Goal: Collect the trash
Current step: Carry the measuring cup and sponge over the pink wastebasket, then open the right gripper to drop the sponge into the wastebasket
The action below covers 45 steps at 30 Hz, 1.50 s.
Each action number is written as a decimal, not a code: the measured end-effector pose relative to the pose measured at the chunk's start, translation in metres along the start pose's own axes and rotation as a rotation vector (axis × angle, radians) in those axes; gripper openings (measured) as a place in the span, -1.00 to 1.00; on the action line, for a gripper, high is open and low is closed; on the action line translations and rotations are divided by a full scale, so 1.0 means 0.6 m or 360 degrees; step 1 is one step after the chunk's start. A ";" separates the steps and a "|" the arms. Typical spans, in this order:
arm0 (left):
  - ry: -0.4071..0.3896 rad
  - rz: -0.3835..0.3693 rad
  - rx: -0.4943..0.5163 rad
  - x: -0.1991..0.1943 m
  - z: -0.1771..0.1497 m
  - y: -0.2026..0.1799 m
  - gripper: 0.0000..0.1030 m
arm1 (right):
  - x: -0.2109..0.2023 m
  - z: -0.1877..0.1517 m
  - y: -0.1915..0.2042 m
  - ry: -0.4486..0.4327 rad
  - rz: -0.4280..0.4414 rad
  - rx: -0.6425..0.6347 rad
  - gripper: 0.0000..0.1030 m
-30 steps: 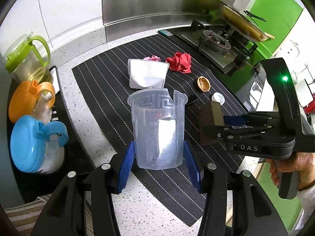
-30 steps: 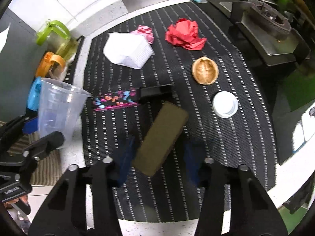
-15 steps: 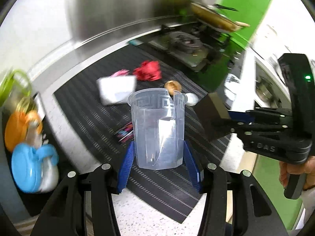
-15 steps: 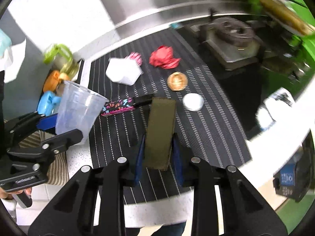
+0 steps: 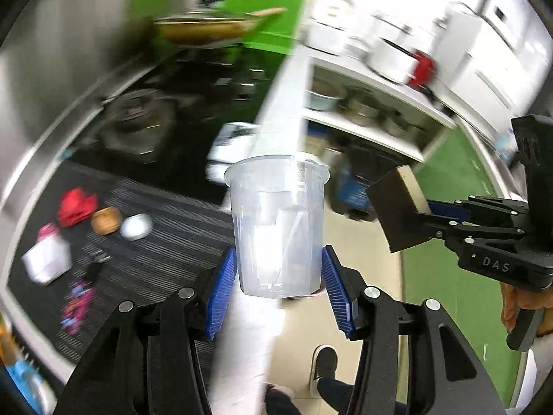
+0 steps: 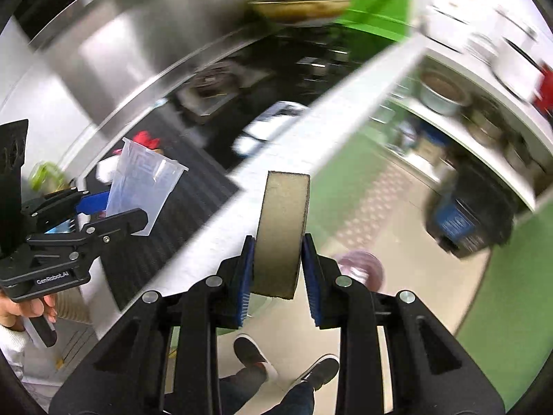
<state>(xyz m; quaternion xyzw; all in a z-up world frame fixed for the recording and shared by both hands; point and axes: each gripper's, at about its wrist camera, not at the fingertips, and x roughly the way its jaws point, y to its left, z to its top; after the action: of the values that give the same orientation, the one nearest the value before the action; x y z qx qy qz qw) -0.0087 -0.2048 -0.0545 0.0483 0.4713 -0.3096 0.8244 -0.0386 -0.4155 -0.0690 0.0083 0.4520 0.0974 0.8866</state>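
My left gripper [image 5: 280, 290] is shut on a clear plastic cup [image 5: 278, 221] with a torn rim, held upright over the floor past the counter edge. The cup also shows in the right wrist view [image 6: 141, 190]. My right gripper [image 6: 278, 276] is shut on a brown sponge block [image 6: 281, 231], seen to the right of the cup in the left wrist view [image 5: 397, 214]. Left on the striped mat [image 5: 166, 242] are red crumpled paper [image 5: 76, 205], a walnut shell [image 5: 105, 219], a white cap [image 5: 136, 224], a white container [image 5: 46, 259] and a colourful wrapper [image 5: 76, 306].
The stove [image 5: 138, 121] and a lidded pan [image 5: 207, 26] lie behind the mat. A dark bin [image 6: 466, 221] stands on the green floor to the right. A pink round object [image 6: 361, 269] lies on the floor below the sponge. The person's shoes [image 6: 252, 352] show below.
Both grippers have swung right, away from the mat and out over the floor, carrying the cup and the sponge. The view is blurred by the motion.
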 end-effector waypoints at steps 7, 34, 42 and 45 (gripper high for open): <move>0.0080 -0.0071 0.0089 0.099 0.002 -0.130 -0.04 | -0.005 -0.067 -0.149 0.0036 -0.0088 0.0153 -0.48; 0.0377 -0.0077 0.0078 0.564 -0.060 -0.119 -0.04 | 0.470 -0.160 -0.409 0.0334 0.0034 0.0223 -0.46; 0.0404 -0.0076 0.0088 0.630 -0.055 -0.102 -0.04 | 0.552 -0.168 -0.440 0.0361 -0.0011 0.0262 0.44; 0.0419 -0.0080 0.0099 0.641 -0.057 -0.104 -0.04 | 0.552 -0.171 -0.451 0.0352 -0.0030 0.0289 0.65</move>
<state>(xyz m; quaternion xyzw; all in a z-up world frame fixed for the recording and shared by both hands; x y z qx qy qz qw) 0.0710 -0.4209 -0.3705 0.1022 0.5668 -0.3355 0.7454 0.1135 -0.6289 -0.4225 0.0735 0.5541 0.0481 0.8278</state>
